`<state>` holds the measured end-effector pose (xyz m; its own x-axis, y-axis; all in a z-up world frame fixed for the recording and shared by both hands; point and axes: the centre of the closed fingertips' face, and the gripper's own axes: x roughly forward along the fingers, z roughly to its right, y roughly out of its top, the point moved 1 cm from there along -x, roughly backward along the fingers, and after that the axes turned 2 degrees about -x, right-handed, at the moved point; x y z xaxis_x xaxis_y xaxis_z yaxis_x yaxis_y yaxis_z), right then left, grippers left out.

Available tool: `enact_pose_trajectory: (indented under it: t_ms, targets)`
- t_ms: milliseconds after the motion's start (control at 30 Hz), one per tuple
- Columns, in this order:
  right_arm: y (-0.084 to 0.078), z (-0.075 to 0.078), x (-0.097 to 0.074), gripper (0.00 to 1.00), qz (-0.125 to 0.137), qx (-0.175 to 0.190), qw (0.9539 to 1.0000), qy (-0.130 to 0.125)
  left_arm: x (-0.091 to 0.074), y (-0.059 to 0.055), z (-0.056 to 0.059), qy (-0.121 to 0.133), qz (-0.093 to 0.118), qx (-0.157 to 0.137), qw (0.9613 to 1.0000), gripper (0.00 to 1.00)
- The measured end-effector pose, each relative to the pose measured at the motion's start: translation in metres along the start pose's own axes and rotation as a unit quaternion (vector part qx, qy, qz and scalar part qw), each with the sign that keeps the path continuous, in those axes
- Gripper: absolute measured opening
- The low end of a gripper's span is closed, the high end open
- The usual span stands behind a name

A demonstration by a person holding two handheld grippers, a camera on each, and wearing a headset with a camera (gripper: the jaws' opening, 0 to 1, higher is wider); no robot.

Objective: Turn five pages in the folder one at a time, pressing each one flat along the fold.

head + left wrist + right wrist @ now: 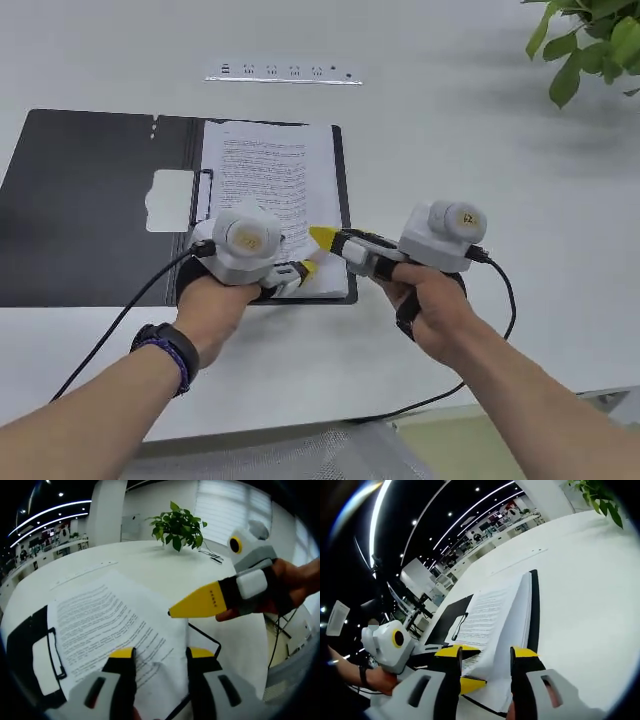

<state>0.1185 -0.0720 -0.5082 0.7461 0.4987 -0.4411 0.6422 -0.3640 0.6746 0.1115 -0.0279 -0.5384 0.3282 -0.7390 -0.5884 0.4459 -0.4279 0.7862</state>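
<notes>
**White bench, open folder, both grippers at its near right corner**

White tabletop [450,130] carries a black folder [80,220] lying open. A stack of printed pages [270,175] sits on the folder's right half. The left gripper [303,270] is at the folder's near edge, jaws apart over the top page's lower corner. Whether its yellow tips touch the paper, I cannot tell. The right gripper [322,238] is just beside it, over the folder's right edge. Its jaws are also parted, with the stack's corner between them and nothing pinched. Beyond the folder lies a power strip [283,72], and a plant [590,40] stands far off to the folder's right.
</notes>
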Motion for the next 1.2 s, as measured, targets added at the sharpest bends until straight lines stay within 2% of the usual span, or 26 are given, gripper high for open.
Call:
enact_pose_trajectory:
  t_ms: [167,267,367,433,600,767,1067,1133,1200]
  targets:
    - [-0.002,0.003,0.004,0.2,0.005,0.021,0.9998,0.0,0.0,0.0,0.001,-0.001,0.001,0.001,1.0,0.41]
    - [0.0,0.003,0.003,0.12,0.018,0.038,0.9991,0.001,-0.002,0.0,0.002,-0.005,-0.003,0.002,1.0,0.43]
    - [0.004,0.003,0.001,0.04,0.031,0.055,0.998,0.003,-0.004,0.0,0.005,-0.012,-0.005,-0.009,0.9999,0.49]
    - [0.006,0.003,0.0,0.01,0.04,0.067,0.997,0.005,-0.006,0.0,0.008,-0.013,-0.008,-0.003,0.9999,0.52]
    - [0.006,0.0,-0.001,0.0,0.039,0.069,0.9968,0.007,-0.012,0.0,0.007,-0.012,-0.007,-0.01,0.9999,0.56]
    - [0.007,-0.004,-0.002,0.0,0.042,0.074,0.9963,0.01,-0.021,-0.002,0.01,-0.014,-0.013,-0.004,0.9998,0.62]
    - [0.014,-0.012,-0.002,0.0,0.049,0.074,0.9959,0.017,-0.042,0.001,0.007,-0.005,-0.002,-0.008,1.0,0.65]
    - [0.015,-0.015,-0.002,0.0,0.053,0.073,0.9958,0.016,-0.047,-0.002,0.007,0.0,-0.012,0.008,0.9999,0.65]
    - [0.016,-0.017,-0.001,0.0,0.055,0.075,0.9955,0.017,-0.053,-0.004,0.007,-0.002,-0.012,0.014,0.9998,0.67]
